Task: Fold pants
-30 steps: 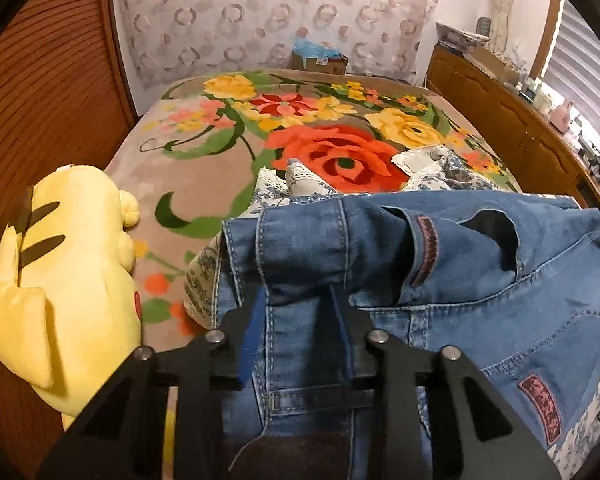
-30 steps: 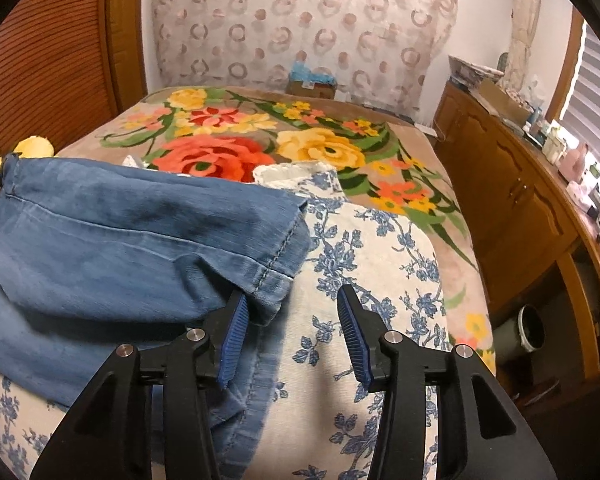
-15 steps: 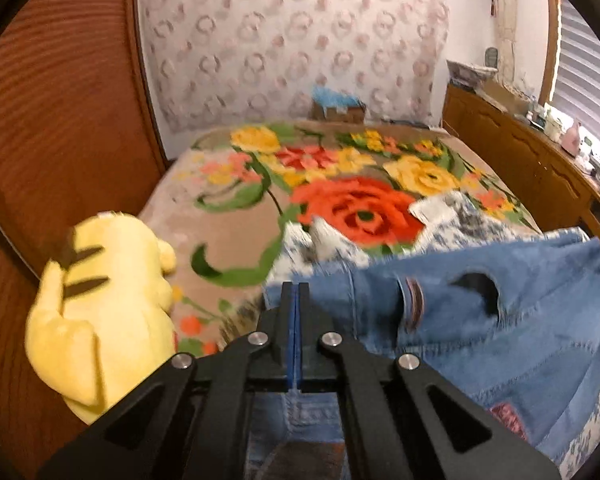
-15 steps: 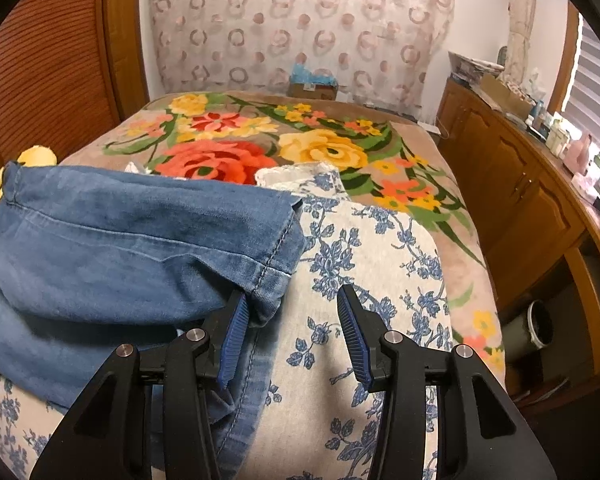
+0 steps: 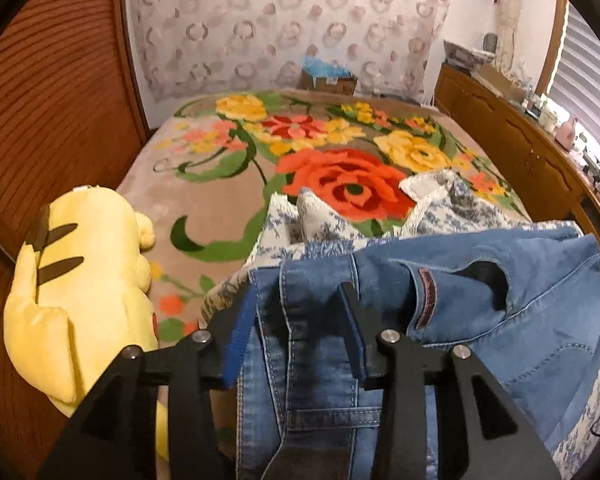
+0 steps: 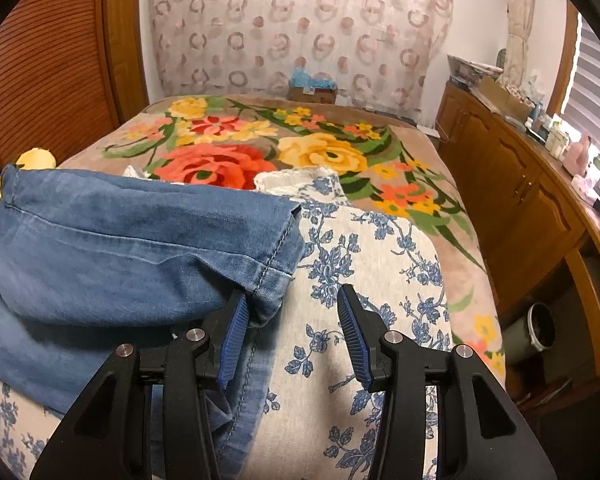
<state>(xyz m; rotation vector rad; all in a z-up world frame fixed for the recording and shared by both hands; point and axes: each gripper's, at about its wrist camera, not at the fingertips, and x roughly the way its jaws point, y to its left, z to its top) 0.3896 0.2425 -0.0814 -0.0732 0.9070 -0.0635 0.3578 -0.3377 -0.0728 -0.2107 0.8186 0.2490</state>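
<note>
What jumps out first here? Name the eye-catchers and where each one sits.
The bright floral blanket, with its big red rose, covers the bed behind everything. A yellow plush toy lies at the bed's left edge, against the wooden wall. Nearest, blue jeans lie on a blue-flowered white cloth, with the left gripper open over their waistband.

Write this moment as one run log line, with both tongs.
left tongs: just opened, over jeans | right tongs: open, at hem | fold: unfinished

jeans (image 5: 520, 332) run off the bottom edge; plush toy (image 5: 80, 292) partly behind the fingers (image 5: 240, 328)
</note>
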